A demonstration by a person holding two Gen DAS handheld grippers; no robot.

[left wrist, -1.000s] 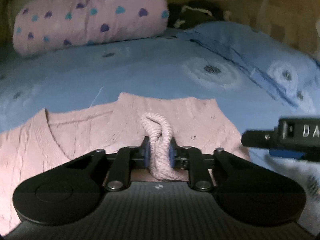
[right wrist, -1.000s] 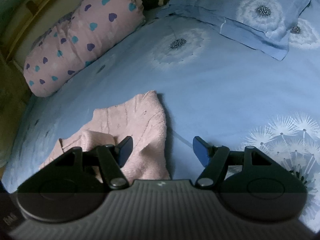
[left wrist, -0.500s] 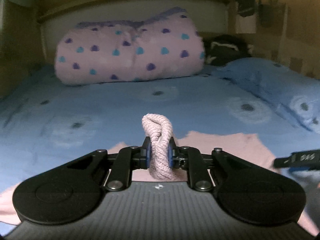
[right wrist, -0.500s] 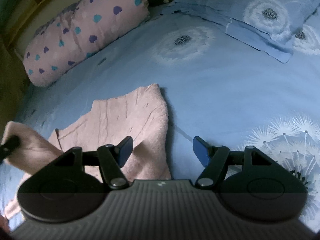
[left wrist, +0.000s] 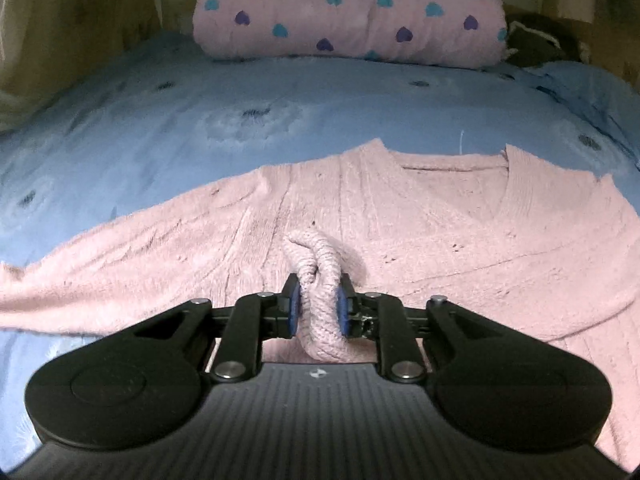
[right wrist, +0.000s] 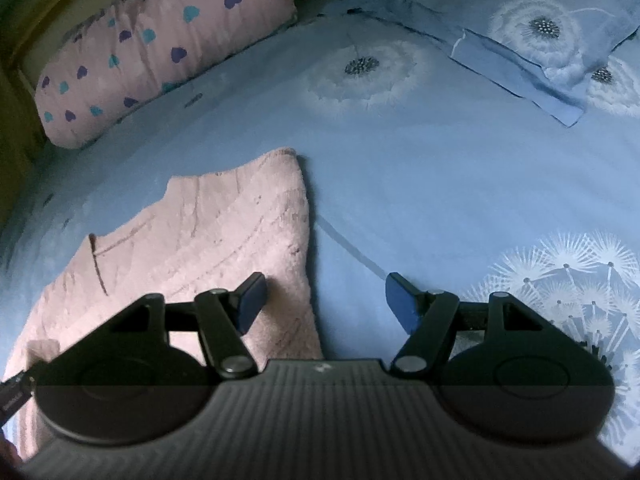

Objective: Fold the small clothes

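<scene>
L claw (left wrist: pixel 318 312) pinching pink sweater (left wrist: pixel 400 216) cuff; R claw (right wrist: pixel 324 300) spread wide over sweater edge

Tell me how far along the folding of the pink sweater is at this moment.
Early stage. Done: the pink knit sweater lies spread on the blue bedsheet, neckline visible. In hand: the left gripper is shut on a bunched knit piece of it, apparently a sleeve or hem, held over the body. The right gripper is open, hovering at the sweater's right edge, gripping nothing. Left: laying that piece down and the remaining folds; no compact fold shows.
</scene>
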